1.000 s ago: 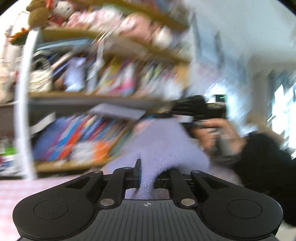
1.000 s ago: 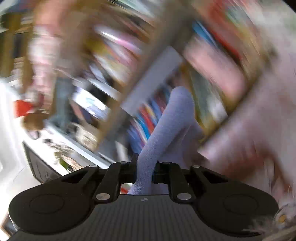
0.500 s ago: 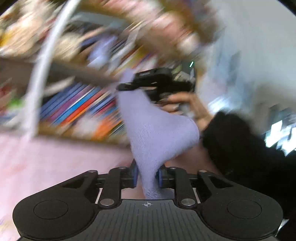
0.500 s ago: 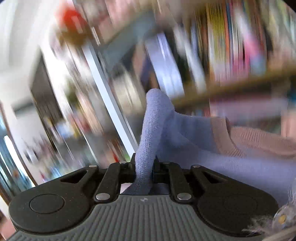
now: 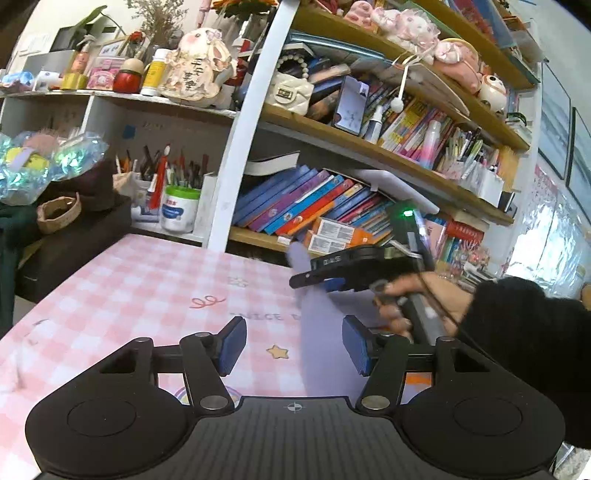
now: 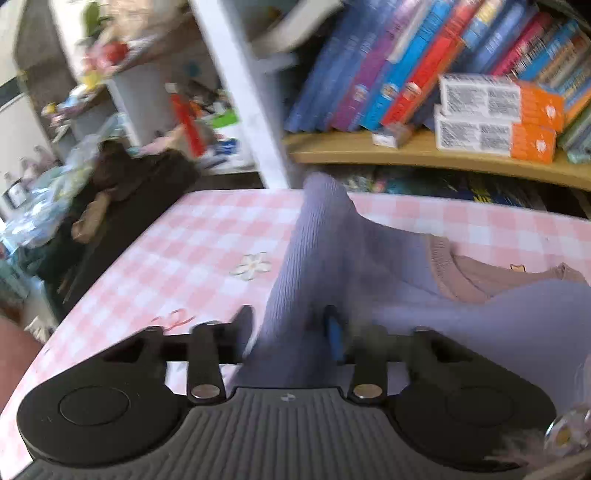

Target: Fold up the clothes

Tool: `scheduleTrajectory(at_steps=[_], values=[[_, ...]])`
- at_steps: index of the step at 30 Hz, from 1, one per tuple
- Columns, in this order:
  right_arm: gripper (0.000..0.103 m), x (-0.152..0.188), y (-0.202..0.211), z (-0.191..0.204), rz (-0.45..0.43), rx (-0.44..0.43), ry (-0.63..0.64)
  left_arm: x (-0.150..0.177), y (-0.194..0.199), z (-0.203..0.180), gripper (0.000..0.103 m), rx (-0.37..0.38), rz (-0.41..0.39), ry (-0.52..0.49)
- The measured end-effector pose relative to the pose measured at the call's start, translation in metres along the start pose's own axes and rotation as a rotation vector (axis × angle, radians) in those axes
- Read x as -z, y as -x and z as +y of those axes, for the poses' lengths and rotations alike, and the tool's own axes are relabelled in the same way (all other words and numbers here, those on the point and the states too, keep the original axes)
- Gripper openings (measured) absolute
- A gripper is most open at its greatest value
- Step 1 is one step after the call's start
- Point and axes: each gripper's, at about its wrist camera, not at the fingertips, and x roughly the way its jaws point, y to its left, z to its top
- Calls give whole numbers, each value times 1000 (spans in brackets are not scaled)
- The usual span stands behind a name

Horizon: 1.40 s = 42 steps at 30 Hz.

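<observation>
Nearest the left camera: left tool (image 5: 293, 345), its blue-padded fingers (image 5: 232, 344) spread wide with nothing between them, hovering over the tabletop (image 5: 147, 280).
Just past its right finger: a strip of the lavender garment (image 5: 319, 343) lies on the pink checked cloth, beside but not inside the left tool's gap.
Nearest the right camera: right tool (image 6: 291, 332), fingers parted a little with a ribbed fold of the lavender garment (image 6: 310, 258) standing up between them; blur hides whether the pads actually press the cloth, so its grip cannot be told.
Garment position: most of it spreads flat to the right on the tabletop (image 6: 192, 251), its dusty-pink neckband (image 6: 454, 273) facing up.
Middle distance, left view: the right tool (image 5: 354, 271) is held by a hand (image 5: 410, 299) in a black sleeve, a green light glowing on top.
Tabletop print: a yellow star (image 5: 277, 351) and a white flower (image 6: 253, 264).
Far side: bookshelf (image 5: 369, 155) with leaning books (image 5: 306, 205), two orange boxes (image 6: 495, 118), and plush toys (image 5: 417, 27) on the top shelf.
Far left: pen cups (image 5: 162, 184) on a white shelf.
</observation>
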Motion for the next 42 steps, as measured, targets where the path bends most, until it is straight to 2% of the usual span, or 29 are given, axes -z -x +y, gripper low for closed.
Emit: scheduleTrajectory(at_steps=[2, 4, 9, 16, 20, 24, 26, 30, 33, 37, 38, 39, 40, 41, 42], values=[[53, 7, 23, 9, -22, -19, 47, 3, -2, 0, 59, 11, 11, 2], [55, 21, 53, 11, -33, 4, 111, 8, -6, -2, 59, 20, 30, 5], [59, 73, 132, -4, -58, 138, 226, 16, -20, -6, 63, 11, 80, -13], [60, 157, 226, -45, -87, 365, 131, 23, -43, -17, 73, -24, 131, -40], [61, 199, 265, -56, -128, 388, 15, 24, -46, -27, 74, -46, 136, -66], [61, 220, 276, -56, -129, 382, -14, 22, -47, -36, 74, -64, 149, -90], [61, 224, 273, -53, -115, 399, 3, 21, -47, -40, 74, -69, 151, -104], [61, 223, 270, -47, -127, 367, 10, 16, -48, -45, 75, -78, 149, -119], [57, 223, 260, -43, -94, 377, 27, 14, -53, -46, 75, -89, 150, -132], [45, 227, 250, -43, -72, 379, 18, 17, -65, -40, 73, -82, 164, -118], [36, 227, 250, -42, -71, 370, 13, 19, -69, -36, 70, -86, 173, -106], [31, 226, 249, -41, -70, 359, 17, 22, -75, -33, 46, -88, 197, -90], [19, 226, 248, -39, -69, 346, 26, 24, -81, -29, 15, -89, 221, -73], [14, 225, 247, -39, -69, 341, 35, 26, -86, -25, 11, -90, 244, -58], [13, 224, 246, -39, -70, 341, 43, 26, -85, -24, 10, -81, 241, -49]])
